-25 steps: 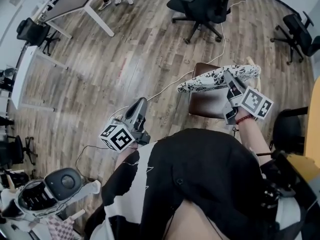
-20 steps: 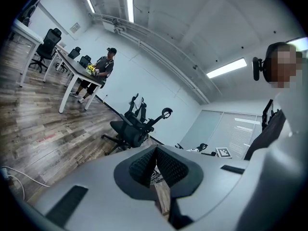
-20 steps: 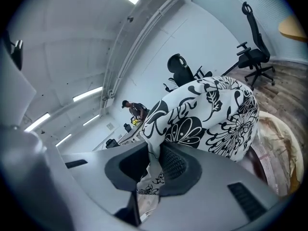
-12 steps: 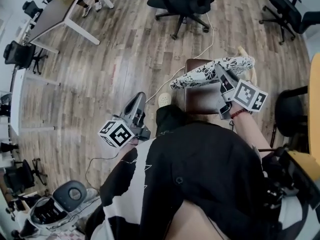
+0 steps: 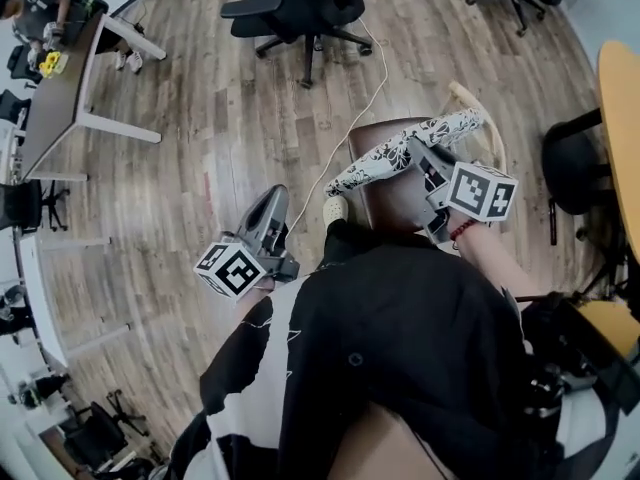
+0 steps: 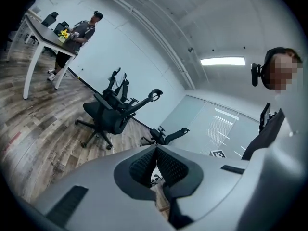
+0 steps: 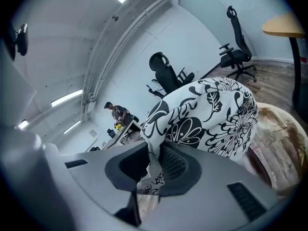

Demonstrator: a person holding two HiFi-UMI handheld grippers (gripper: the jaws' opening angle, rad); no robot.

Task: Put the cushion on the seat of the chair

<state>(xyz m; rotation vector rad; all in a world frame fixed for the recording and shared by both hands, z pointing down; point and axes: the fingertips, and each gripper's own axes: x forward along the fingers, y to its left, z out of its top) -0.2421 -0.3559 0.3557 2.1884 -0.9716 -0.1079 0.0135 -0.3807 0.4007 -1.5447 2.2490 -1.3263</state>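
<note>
We hold the floral cushion (image 5: pixel 400 148) by its edge, R gripper (image 5: pixel 428 163) fingers (image 7: pixel 177 163) clamped on it, over the brown chair seat (image 5: pixel 392 206), not down yet. L gripper (image 5: pixel 270 208) fingers pressed together, empty. Still to do: lower & let go.

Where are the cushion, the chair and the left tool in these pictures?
cushion (image 5: pixel 395 154): head view, middle of its patterned cover.
chair (image 5: pixel 392 200): head view, bare brown seat below the cushion.
left tool (image 6: pixel 155 149): left gripper view, where its tips meet.
</note>
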